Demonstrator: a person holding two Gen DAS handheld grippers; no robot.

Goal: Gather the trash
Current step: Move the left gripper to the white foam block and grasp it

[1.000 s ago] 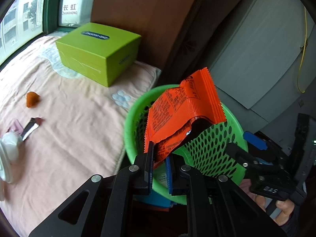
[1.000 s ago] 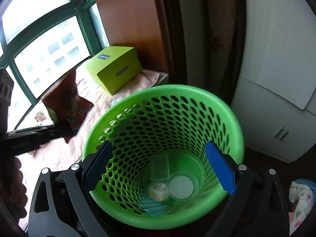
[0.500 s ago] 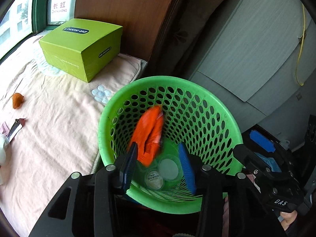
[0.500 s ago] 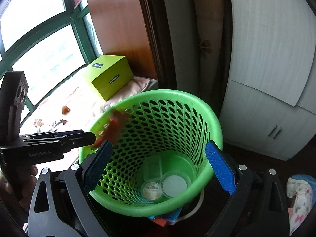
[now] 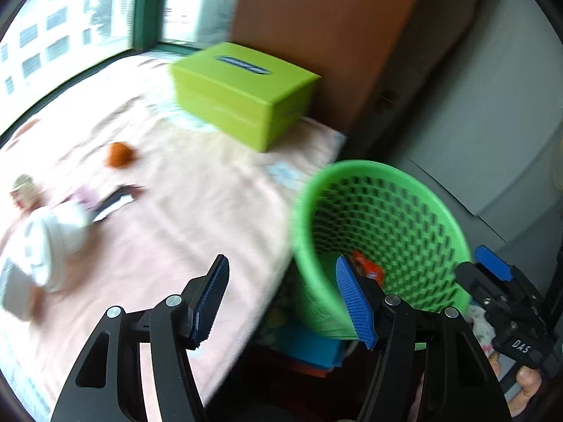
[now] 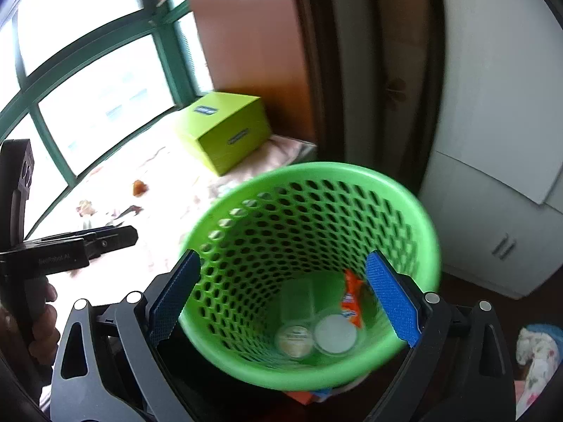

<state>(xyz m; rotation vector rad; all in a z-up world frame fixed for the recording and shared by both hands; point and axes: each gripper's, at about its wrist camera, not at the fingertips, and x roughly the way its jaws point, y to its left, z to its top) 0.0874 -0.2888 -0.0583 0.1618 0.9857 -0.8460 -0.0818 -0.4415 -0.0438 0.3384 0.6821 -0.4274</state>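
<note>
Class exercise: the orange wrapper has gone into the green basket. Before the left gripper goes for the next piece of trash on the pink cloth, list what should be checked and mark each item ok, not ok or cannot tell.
1. Orange wrapper lies inside the green basket: ok.
2. Left gripper is empty, jaws opening, nothing between them: ok.
3. Right gripper has a firm hold on the basket; its pads sit at the rim but contact is unclear: cannot tell.
4. Trash remains on the pink cloth: small orange piece and dark wrapper scrap: ok.
5. White cup is trash or not; view blurred: cannot tell.
</note>
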